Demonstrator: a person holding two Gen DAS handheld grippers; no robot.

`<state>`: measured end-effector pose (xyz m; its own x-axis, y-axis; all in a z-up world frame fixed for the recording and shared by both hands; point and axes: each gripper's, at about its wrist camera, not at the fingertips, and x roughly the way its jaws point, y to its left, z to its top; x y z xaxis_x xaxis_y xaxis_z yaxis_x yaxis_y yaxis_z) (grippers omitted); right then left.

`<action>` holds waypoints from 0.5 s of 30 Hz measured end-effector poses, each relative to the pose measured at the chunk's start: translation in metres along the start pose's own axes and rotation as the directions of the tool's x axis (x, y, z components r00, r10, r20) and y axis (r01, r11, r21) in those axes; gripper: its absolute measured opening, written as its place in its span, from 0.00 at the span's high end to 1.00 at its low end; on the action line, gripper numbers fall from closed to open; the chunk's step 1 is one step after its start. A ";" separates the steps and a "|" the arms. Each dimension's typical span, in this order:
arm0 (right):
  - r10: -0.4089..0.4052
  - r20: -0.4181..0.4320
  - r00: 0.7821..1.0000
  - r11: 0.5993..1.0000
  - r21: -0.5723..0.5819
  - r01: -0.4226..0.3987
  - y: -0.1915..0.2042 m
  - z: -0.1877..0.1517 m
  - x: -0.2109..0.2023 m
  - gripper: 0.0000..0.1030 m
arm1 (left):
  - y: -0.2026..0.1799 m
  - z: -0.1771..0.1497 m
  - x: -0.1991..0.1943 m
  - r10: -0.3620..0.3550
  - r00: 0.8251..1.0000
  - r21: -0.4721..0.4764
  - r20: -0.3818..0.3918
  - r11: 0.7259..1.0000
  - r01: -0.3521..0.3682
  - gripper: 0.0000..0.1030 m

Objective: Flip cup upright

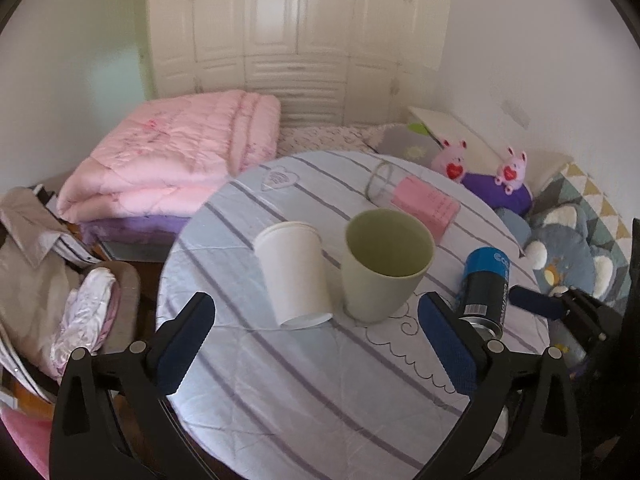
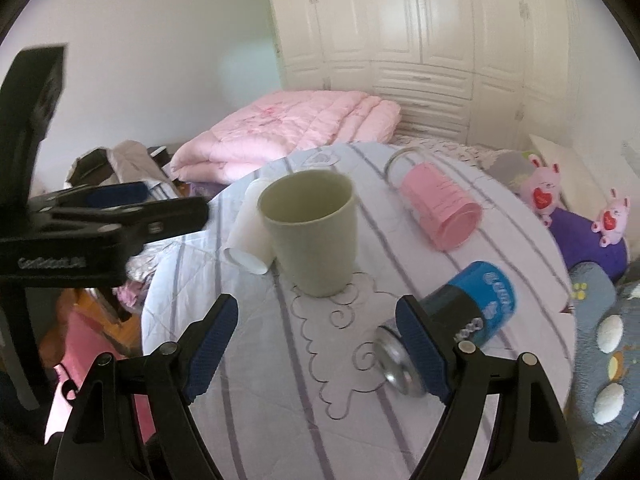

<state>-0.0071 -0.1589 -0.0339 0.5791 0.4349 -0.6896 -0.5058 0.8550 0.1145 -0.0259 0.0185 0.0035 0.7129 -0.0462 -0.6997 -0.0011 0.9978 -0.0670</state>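
A white paper cup [image 1: 294, 273] stands upside down, mouth on the round table's striped cloth [image 1: 304, 392], touching the left of an upright pale green cup [image 1: 384, 264]. My left gripper [image 1: 316, 344] is open and empty, just in front of both cups. My right gripper [image 2: 318, 350] is open and empty, in front of the green cup [image 2: 314, 232]; the white cup [image 2: 250, 236] shows behind it. A blue and black can [image 2: 460, 316] lies on its side by the right gripper's right finger. A glass cup with a pink sleeve [image 2: 436, 204] lies on its side further back.
The can [image 1: 484, 292] and the pink-sleeved glass [image 1: 412, 196] also show in the left wrist view. A folded pink quilt [image 1: 168, 160] lies behind the table on the left. Plush toys [image 1: 508, 176] and cushions lie to the right. White wardrobes [image 1: 296, 40] stand at the back.
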 end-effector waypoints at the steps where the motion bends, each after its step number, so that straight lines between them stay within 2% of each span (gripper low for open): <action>1: -0.019 0.002 1.000 1.000 0.004 0.019 -0.001 0.001 -0.003 0.20 | 0.000 -0.001 -0.003 0.009 1.000 -0.001 0.006 1.000 -0.009 0.00; 7: -0.093 0.026 0.995 0.994 0.054 0.091 -0.009 0.005 -0.023 0.20 | -0.010 -0.010 -0.017 0.036 0.999 0.023 0.026 0.999 -0.037 0.00; 14: -0.190 0.088 0.978 0.978 0.105 0.181 -0.012 0.005 -0.047 0.20 | -0.023 -0.018 -0.031 -0.007 0.999 0.014 0.041 1.000 0.006 0.00; 15: -0.205 0.101 0.974 0.975 0.110 0.194 -0.011 0.005 -0.050 0.17 | -0.025 -0.020 -0.032 -0.016 0.999 0.013 0.041 1.000 0.015 0.00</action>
<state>-0.0272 -0.1881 0.0028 0.7317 0.2769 -0.6228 -0.3108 0.9488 0.0567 -0.0627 -0.0056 0.0138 0.7407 -0.0600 -0.6691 0.0188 0.9975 -0.0686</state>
